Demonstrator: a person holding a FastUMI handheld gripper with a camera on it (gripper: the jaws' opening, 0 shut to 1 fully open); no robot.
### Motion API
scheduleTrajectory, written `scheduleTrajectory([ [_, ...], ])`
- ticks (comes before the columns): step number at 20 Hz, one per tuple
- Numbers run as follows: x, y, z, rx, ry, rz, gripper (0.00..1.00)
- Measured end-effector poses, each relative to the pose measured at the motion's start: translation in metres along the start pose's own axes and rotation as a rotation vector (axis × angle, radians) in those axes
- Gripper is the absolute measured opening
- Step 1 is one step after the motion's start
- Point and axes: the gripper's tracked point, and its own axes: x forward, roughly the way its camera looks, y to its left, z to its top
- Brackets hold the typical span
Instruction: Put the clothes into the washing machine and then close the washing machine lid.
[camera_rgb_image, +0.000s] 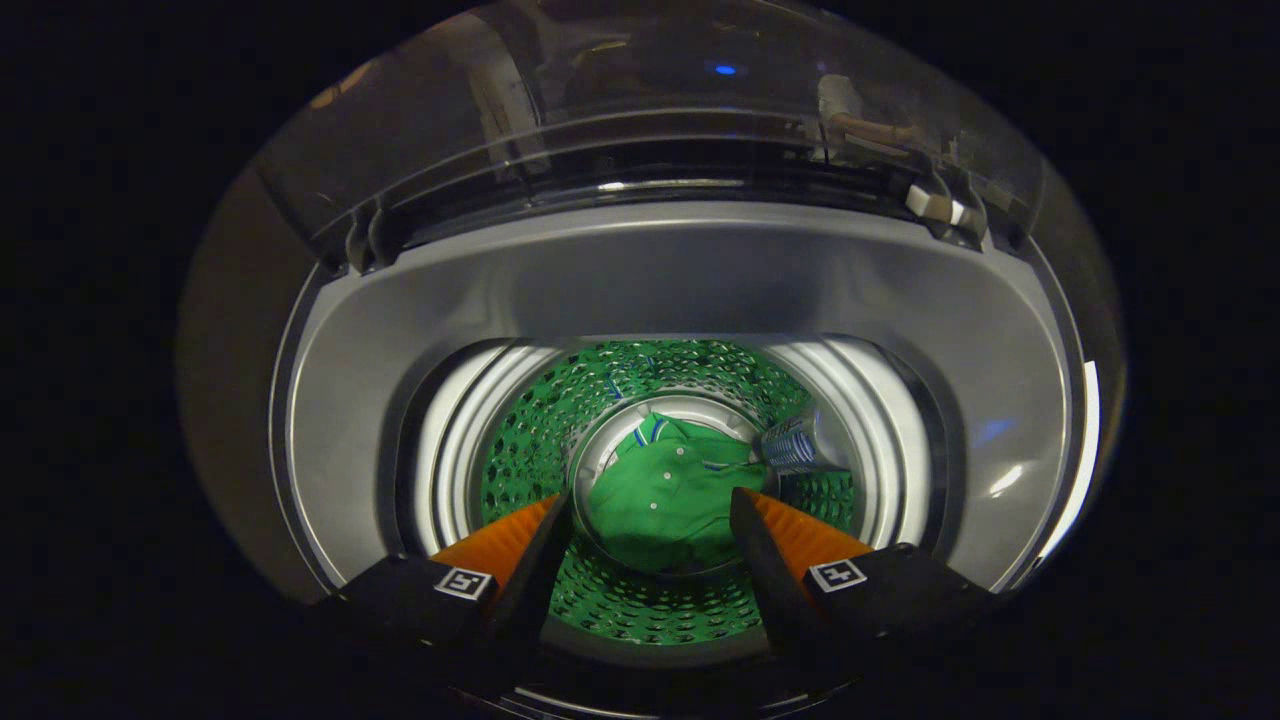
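Gripper (650, 505) is looking straight down into the top-load washing machine (680, 290), jaws spread wide and holding nothing. The gap between them frames the drum floor. Green shirt (665, 490) is at the bottom of the drum (530, 440), crumpled on the round base plate, well beyond the jaws and apart from them, no contact. Seen through the gap it sits roughly centred between the two fingers, a bit closer to the right one. Collar with blue and white stripe trim points away toward the far drum wall; a row of small white buttons runs down the placket. The perforated drum wall shows green all round, which looks like the shirt reflected in the metal. A small cylindrical object with blue and white markings (790, 445) lies at the right edge of the drum floor, just beside the shirt; can't tell if they touch or what it is. A pale ribbed ring (450, 450) sits round the drum mouth, with the grey tub surround outside it. Lid (640, 90) is up, transparent and tinted, standing at the far side of the opening, hinge hardware visible at both ends. A small blue light reflection shows on the lid.
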Motion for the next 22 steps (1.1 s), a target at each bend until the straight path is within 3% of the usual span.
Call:
scheduleTrajectory([
  [9,-0.084,0.021,0.027,-0.014,-0.249,0.044,0.99],
  [22,-0.330,0.053,0.152,0.007,-0.781,0.114,0.99],
])
